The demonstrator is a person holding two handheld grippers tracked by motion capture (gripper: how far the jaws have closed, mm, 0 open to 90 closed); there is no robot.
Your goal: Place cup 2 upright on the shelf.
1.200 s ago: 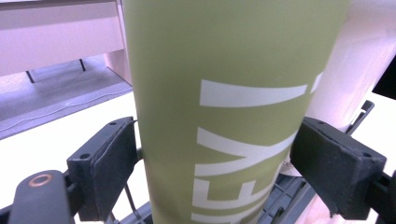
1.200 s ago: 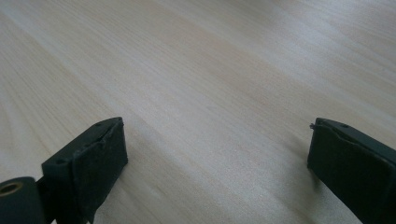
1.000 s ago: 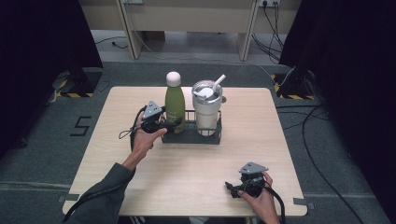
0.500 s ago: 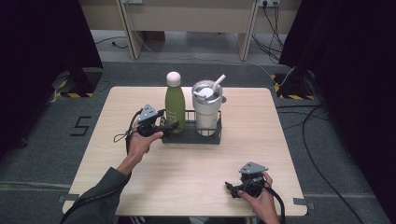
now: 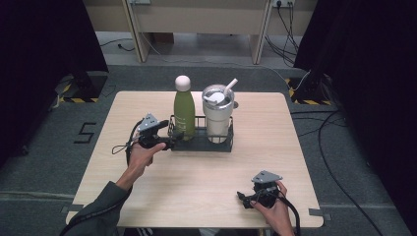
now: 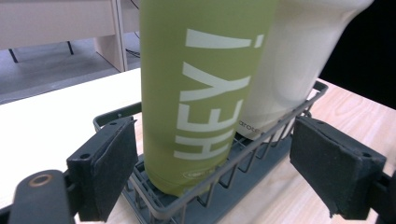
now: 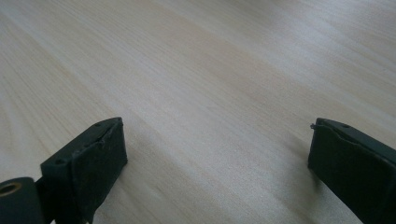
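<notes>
- Spreading wide, the pads [image 6: 108,172] of the left gripper [image 5: 169,140] are standing apart on either side of the green bottle [image 6: 201,88], and neither one is pressing on it.
- Nothing is being pinched there; the gripper view is showing a clear gap between each pad and the bottle's lower body.
- The left gripper is hovering level at the left end of the dark wire rack [image 5: 223,146], jaws pointing at the bottle's base, the person's left hand [image 5: 143,155] wrapping its body from behind.
- That green bottle is standing upright in the rack's left end, white cap on top, white "HEY!" lettering running up its side.
- Just beside it, in the right end, the white tumbler [image 5: 217,118] with lid and straw is standing upright; whether the two are touching, I cannot tell.
- The rack is sitting near the middle of the pale wooden table [image 5: 196,196].
- Over at the near right corner, the right gripper [image 5: 245,200] is lying low in the right hand [image 5: 273,209], its pads [image 7: 98,163] spread wide over bare wood, gripping nothing, well apart from the rack.
</notes>
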